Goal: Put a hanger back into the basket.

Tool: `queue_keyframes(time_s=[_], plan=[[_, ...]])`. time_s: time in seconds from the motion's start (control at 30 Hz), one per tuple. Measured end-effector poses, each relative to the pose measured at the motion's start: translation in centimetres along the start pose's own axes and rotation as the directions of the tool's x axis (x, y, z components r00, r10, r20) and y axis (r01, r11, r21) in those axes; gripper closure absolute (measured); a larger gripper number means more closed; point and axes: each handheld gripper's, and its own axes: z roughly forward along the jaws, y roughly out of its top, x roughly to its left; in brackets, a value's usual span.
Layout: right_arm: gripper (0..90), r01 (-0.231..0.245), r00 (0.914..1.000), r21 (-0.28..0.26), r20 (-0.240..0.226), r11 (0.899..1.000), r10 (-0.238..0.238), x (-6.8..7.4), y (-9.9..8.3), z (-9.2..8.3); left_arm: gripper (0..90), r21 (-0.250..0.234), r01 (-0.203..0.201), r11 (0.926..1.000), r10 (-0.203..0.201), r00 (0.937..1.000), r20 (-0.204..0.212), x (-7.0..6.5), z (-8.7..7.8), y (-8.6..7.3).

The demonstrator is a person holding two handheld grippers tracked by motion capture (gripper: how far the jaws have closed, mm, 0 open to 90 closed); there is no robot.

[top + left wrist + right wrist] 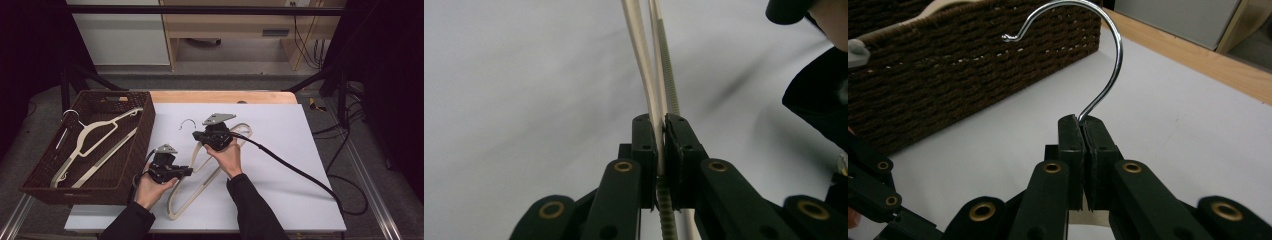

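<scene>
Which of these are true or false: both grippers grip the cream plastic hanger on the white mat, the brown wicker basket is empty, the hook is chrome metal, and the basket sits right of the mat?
1. Both the left gripper and right gripper grip the cream plastic hanger: true.
2. The brown wicker basket is empty: false, it holds another cream hanger.
3. The hook is chrome metal: true.
4. The basket sits right of the white mat: false, left.
</scene>
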Motion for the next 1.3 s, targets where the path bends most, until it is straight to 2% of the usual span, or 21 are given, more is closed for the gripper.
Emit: queue_keyframes(time_s=[0.07,0.13,0.27,0.47,0.6,0.7,0.9,1.0,1.1,1.13,1.2,1.23,1.3], plan=[[82.8,0.004,1.0000,-0.015,0.003,1.000,-0.004,0.2,0.1,-0.9,85.5,-0.031,0.021,0.9993,-0.020,0.9997,0.017,-0.3,-0.4,-0.1],[76.2,0.012,0.9999,-0.026,-0.002,1.000,-0.012,0.4,0.1,-1.8,85.8,-0.042,-0.025,0.9988,0.023,0.9992,-0.032,-1.0,-0.8,-0.1],[60.0,0.032,0.9995,-0.051,-0.001,0.998,-0.033,1.0,-0.3,-3.8,85.9,-0.078,-0.038,0.9962,0.034,0.9982,-0.048,-1.8,-1.5,0.0],[34.6,0.027,0.9994,-0.112,0.025,0.993,-0.024,1.3,-1.4,-7.7,86.0,-0.126,-0.063,0.9901,0.054,0.9960,-0.071,-2.5,-2.9,0.4],[26.2,0.013,0.9992,-0.136,0.039,0.991,-0.007,1.0,-2.4,-10.1,86.0,-0.153,-0.086,0.9844,0.071,0.9928,-0.096,-3.0,-4.0,0.8],[22.7,-0.009,0.9987,-0.151,0.049,0.988,0.016,0.5,-3.4,-11.9,86.1,-0.166,-0.106,0.9804,0.085,0.9882,-0.127,-3.4,-4.6,1.1],[19.0,-0.044,0.9945,-0.162,0.087,0.986,0.058,-0.7,-5.7,-14.8,86.1,-0.190,-0.136,0.9724,0.110,0.9838,-0.142,-3.4,-6.1,1.6],[15.8,-0.060,0.9907,-0.172,0.110,0.983,0.079,-1.1,-6.8,-16.2,86.1,-0.207,-0.143,0.9678,0.112,0.9822,-0.150,-3.4,-7.0,1.9],[12.2,-0.074,0.9858,-0.190,0.135,0.979,0.101,-1.6,-7.7,-17.5,86.2,-0.233,-0.162,0.9590,0.126,0.9789,-0.161,-3.5,-8.3,2.4],[11.1,-0.080,0.9841,-0.196,0.141,0.977,0.108,-1.8,-8.0,-17.9,86.1,-0.232,-0.168,0.9580,0.131,0.9775,-0.165,-3.5,-8.7,2.5],[9.8,-0.090,0.9800,-0.204,0.157,0.975,0.123,-2.0,-8.4,-18.4,86.1,-0.238,-0.193,0.9519,0.152,0.9720,-0.180,-3.5,-9.5,2.9],[9.3,-0.094,0.9791,-0.206,0.158,0.974,0.128,-2.1,-8.6,-18.7,86.1,-0.245,-0.195,0.9498,0.153,0.9713,-0.182,-3.5,-9.9,3.0],[8.6,-0.103,0.9762,-0.205,0.167,0.973,0.138,-2.2,-9.1,-19.1,86.1,-0.248,-0.224,0.9425,0.177,0.9642,-0.197,-3.5,-10.8,3.4]])
